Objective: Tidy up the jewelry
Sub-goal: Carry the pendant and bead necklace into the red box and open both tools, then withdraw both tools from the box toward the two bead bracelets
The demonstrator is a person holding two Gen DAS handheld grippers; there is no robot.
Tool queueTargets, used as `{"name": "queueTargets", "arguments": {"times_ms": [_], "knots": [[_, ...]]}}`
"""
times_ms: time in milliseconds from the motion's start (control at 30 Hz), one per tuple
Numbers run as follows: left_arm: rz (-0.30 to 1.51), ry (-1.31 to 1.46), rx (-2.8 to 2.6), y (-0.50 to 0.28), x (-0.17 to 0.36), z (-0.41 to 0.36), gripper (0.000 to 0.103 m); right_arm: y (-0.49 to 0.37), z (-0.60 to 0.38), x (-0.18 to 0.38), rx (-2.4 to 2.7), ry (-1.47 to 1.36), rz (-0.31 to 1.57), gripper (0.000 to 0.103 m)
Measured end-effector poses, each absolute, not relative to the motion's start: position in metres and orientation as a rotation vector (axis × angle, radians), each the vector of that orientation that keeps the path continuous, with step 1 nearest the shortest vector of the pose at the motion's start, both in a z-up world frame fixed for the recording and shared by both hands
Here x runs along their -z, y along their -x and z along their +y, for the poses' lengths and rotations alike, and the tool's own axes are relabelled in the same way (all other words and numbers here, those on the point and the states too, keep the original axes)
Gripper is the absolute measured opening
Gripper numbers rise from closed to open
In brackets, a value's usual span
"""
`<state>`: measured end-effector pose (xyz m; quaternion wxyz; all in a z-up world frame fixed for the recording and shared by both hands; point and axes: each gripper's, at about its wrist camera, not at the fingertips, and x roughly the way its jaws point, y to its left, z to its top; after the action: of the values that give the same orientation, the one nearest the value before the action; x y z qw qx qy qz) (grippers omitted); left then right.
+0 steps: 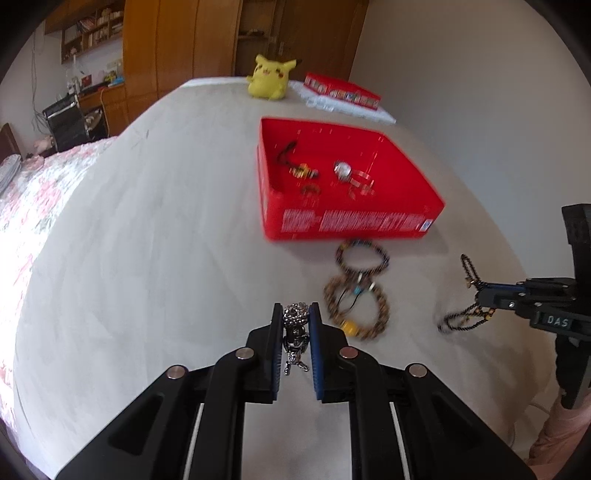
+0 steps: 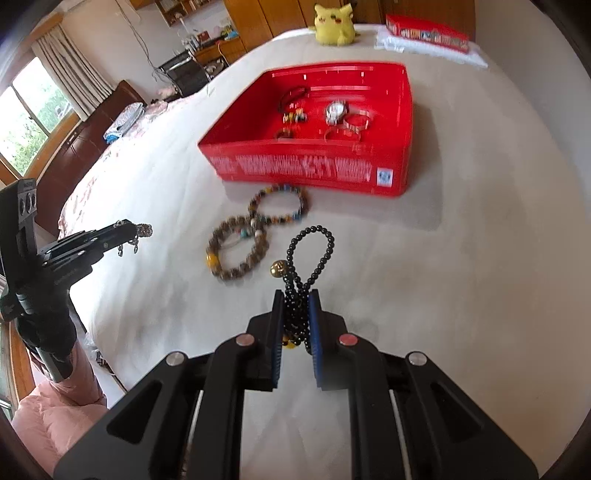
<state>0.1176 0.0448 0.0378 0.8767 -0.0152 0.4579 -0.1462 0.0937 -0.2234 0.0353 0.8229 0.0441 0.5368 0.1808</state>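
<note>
You are seeing the box (image 2: pixel 306 166) sitting on the bed (image 2: pixel 461 258), a watch (image 2: pixel 336 110) lying in it, 2 bead bracelets (image 2: pixel 258 232) lying touching just before the box, the plush toy (image 2: pixel 334 24) sitting behind it at the far edge.

The white words on the side of the red box (image 2: pixel 306 168) are too blurry to read. The little things inside it are smeared, so some cannot be told apart. The black bead string (image 2: pixel 301 295) is partly hidden between the right gripper's (image 2: pixel 297 321) fingers. The pink sleeve (image 1: pixel 557 428) is cut off at the lower right edge.
</note>
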Motion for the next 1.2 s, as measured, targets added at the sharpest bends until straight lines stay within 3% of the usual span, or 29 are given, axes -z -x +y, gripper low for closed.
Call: {"name": "queueTargets", "arguments": {"times_ms": [533, 700, 1200], "knots": [[0.86, 0.019, 0.334, -0.206, -0.099, -0.002, 0.013, -0.159, -0.233, -0.109, -0.369, -0.134, 0.999, 0.011], [0.885, 0.031, 0.32, -0.259, -0.094, -0.017, 0.013, -0.206, -0.229, -0.125, -0.331, -0.134, 0.958, 0.011], [1.101, 0.02, 0.286, -0.362, -0.002, -0.047, 0.013, -0.343, -0.214, -0.017, -0.252, -0.159, 1.176, 0.011]]}}
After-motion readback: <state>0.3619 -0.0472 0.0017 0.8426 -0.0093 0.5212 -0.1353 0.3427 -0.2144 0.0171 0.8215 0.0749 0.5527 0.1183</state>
